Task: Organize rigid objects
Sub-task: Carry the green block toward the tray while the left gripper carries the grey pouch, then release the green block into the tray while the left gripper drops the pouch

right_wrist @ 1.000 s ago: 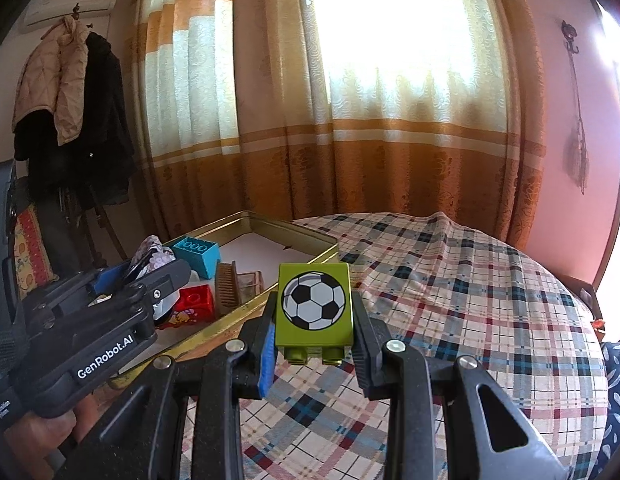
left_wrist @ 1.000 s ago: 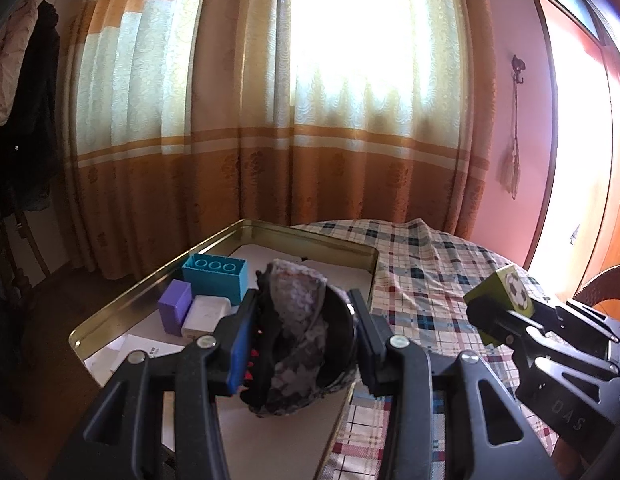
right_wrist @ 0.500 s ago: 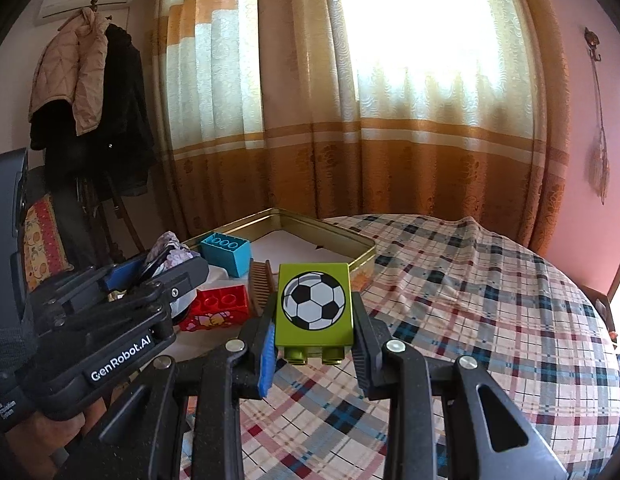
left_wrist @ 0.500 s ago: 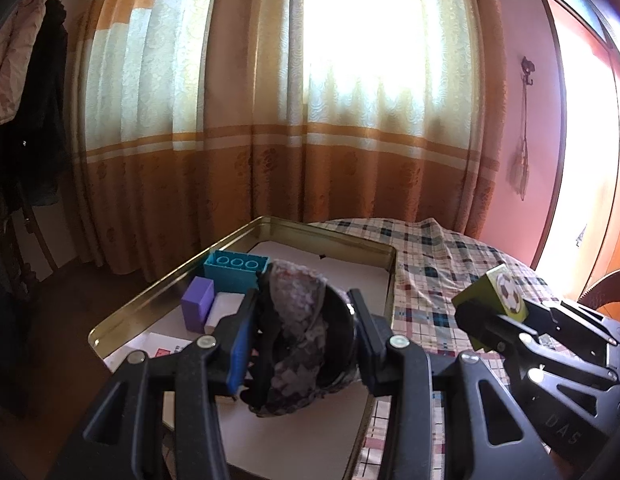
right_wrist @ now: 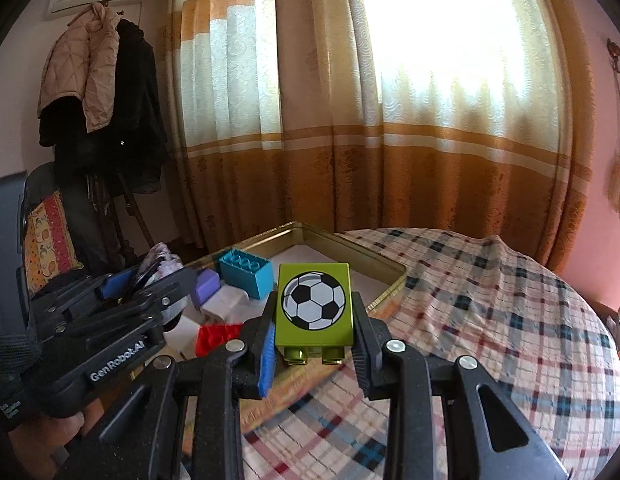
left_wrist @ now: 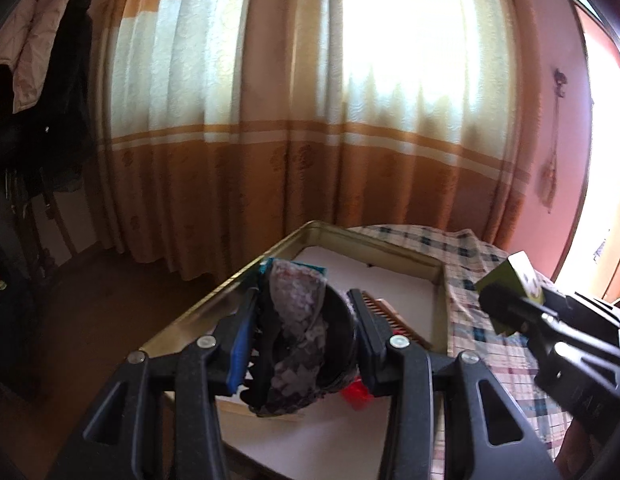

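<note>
One shallow rectangular gold-coloured metal tray [right_wrist: 383,261] with a white lining stands on a round table under one checked cloth [right_wrist: 489,304]; all places below are given from this tray. Two hand-held black two-finger grippers are present. The left gripper [left_wrist: 300,334] hangs above the tray's near end, its jaws clamped on one round black object wrapped in grey-purple patterned fabric [left_wrist: 298,328]; what the object is cannot be told. The right gripper [right_wrist: 313,330] is held just beside the tray's right rim, over the cloth, its jaws pressed against the two sides of one lime-green plastic building block printed with a football [right_wrist: 314,308], studs pointing toward the camera. Lying inside the tray: one teal plastic building block with round studs [right_wrist: 246,276] at the left wall; one small purple block [right_wrist: 206,286] just beside the teal one; one white rounded block [right_wrist: 226,304] touching the purple one on its near side; one red studded plastic block [right_wrist: 216,338] nearer the tray's near end; one brown toothed comb [left_wrist: 383,312] toward the right wall. Behind the tray hangs one set of orange-and-cream curtains [right_wrist: 349,120]. To its left, well apart, is one coat rack with one beige quilted jacket [right_wrist: 76,64] and one black coat [right_wrist: 136,108].
</note>
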Tool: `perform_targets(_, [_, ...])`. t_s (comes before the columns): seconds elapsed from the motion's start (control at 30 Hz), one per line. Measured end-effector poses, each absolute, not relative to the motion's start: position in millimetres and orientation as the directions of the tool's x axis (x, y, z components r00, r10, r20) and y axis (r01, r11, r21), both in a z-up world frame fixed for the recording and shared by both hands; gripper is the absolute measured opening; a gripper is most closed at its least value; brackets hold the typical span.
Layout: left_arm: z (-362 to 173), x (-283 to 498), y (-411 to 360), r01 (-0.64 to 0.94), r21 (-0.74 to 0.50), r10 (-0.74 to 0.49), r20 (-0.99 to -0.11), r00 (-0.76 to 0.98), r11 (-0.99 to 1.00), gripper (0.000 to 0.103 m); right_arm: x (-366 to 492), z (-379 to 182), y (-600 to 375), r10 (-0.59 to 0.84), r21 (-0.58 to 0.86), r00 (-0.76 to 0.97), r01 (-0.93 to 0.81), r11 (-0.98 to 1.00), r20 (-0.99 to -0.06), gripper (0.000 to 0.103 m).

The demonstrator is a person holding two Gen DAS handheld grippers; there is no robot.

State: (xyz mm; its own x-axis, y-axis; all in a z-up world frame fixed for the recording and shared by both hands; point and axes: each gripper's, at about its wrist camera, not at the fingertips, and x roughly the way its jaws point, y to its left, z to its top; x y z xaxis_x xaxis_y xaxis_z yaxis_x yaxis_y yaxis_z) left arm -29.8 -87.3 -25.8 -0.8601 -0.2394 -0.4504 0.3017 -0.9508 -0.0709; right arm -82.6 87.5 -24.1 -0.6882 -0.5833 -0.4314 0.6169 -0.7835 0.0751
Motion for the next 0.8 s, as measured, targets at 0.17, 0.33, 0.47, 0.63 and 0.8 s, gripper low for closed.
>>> perform_targets(0.17, [-28.1, -37.0, -103.7, 0.315, -0.073, -0.24, -0.495, -0.835, -0.946, 0.043, -95.1, -25.9, 62.1, -0.598, 0.078, -0.646, 0.646, -0.759, -0.474, 0.034])
perform_targets(0.33, [-36.3, -47.0, -111.8, 0.321, -0.071, -0.234, -0.543, -0.807, -0.944, 0.043, -102.6, -30.5, 38.9, -0.599, 0.063, -0.618, 0.668, -0.741, -0.509, 0.034])
perform_targets(0.47, [-41.9, -51.1, -111.2, 0.32, -0.067, -0.229, -0.563, -0.794, -0.945, 0.042, -113.3, -36.2, 17.1, -0.589, 0.042, -0.597, 0.682, -0.73, -0.544, 0.034])
perform_targets(0.63, [-45.2, -51.5, -117.6, 0.328, -0.078, -0.224, -0.582, -0.782, -0.941, 0.043, -122.2, -48.6, 7.2, -0.578, 0.044, -0.555, 0.698, -0.715, -0.598, 0.034])
perform_targets(0.8, [-44.4, -50.8, -116.3, 0.327, -0.079, -0.223, -0.58, -0.783, -0.942, 0.046, -119.1, -52.4, 13.6, -0.597, 0.058, -0.53, 0.716, -0.695, -0.602, 0.035])
